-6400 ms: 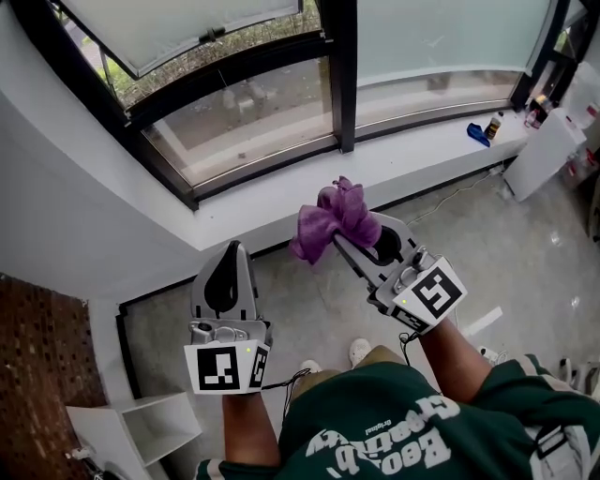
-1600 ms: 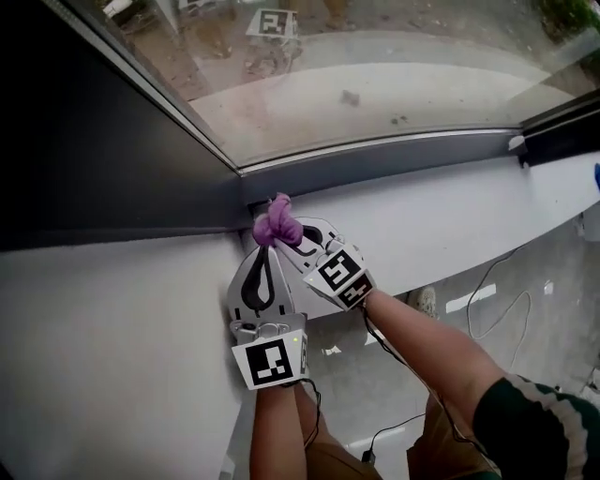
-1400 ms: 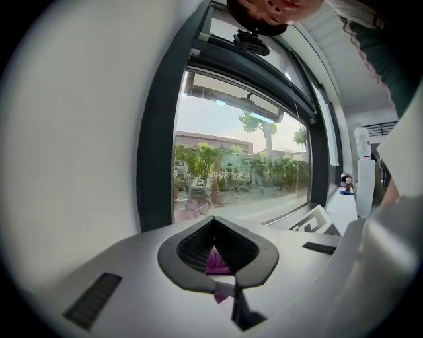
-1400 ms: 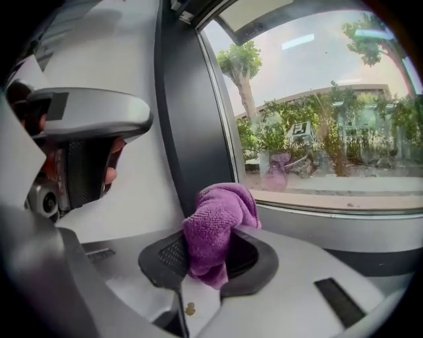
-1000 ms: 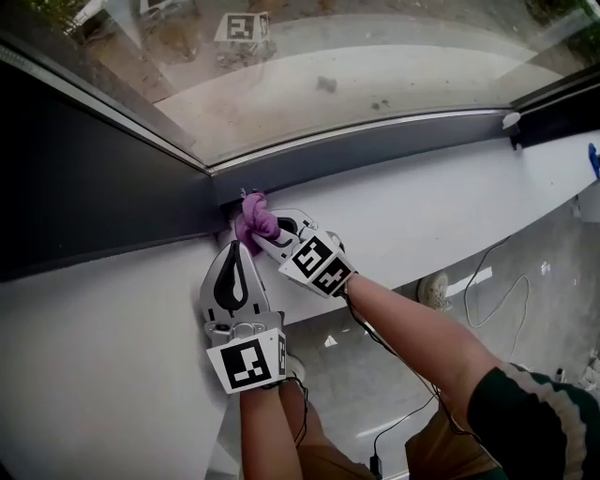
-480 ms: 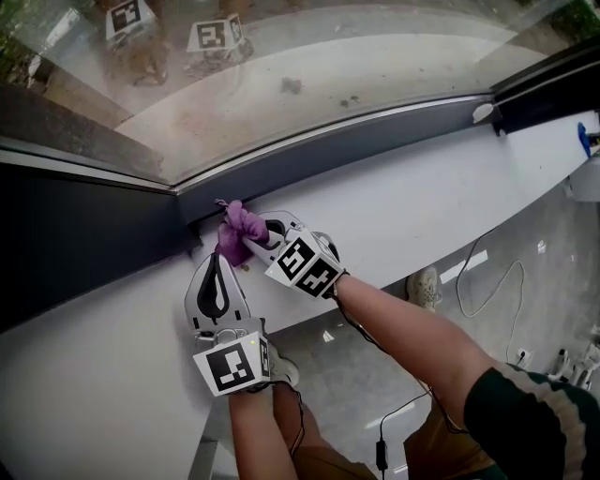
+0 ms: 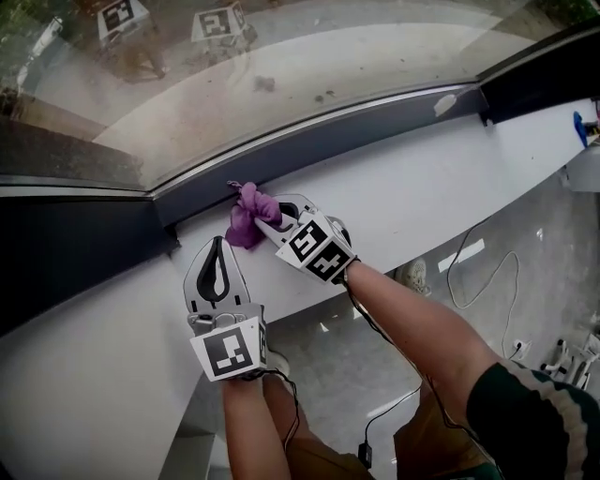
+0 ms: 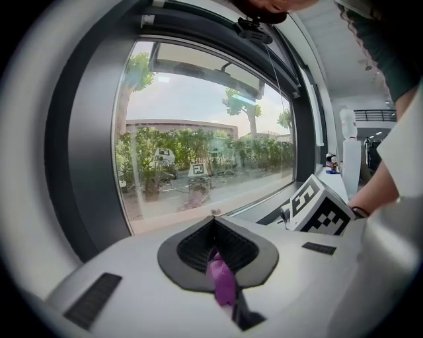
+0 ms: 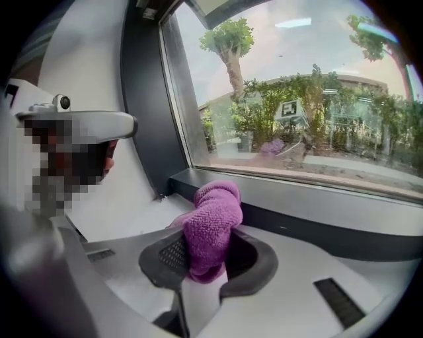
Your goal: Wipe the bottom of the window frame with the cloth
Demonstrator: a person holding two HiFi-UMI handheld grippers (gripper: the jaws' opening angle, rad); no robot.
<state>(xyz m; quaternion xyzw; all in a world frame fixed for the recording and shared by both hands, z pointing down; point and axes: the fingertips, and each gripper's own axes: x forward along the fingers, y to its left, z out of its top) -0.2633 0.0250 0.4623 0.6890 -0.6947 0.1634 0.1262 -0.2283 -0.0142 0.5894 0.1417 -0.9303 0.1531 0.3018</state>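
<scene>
A bunched purple cloth (image 7: 246, 212) is pressed against the dark grey bottom rail of the window frame (image 7: 361, 127), a little right of its left corner. My right gripper (image 7: 263, 219) is shut on the cloth, which bulges up out of its jaws in the right gripper view (image 9: 211, 221), just short of the rail (image 9: 317, 208). My left gripper (image 7: 215, 247) rests shut on the white sill (image 7: 412, 187), beside and behind the cloth. A small purple scrap (image 8: 222, 280) shows in the seam of its jaws (image 8: 213, 224); I cannot tell what the scrap is.
The glass pane rises right behind the rail, with square markers (image 7: 217, 21) on the ground outside. A dark upright frame part (image 7: 75, 253) closes the left side and another (image 7: 534, 66) the right. A blue object (image 7: 582, 131) lies far right on the sill. A cable (image 7: 487, 272) runs along the floor.
The right gripper and the cloth have slid right along the bottom rail, away from the left corner. The left gripper has stayed shut on the sill beside them.
</scene>
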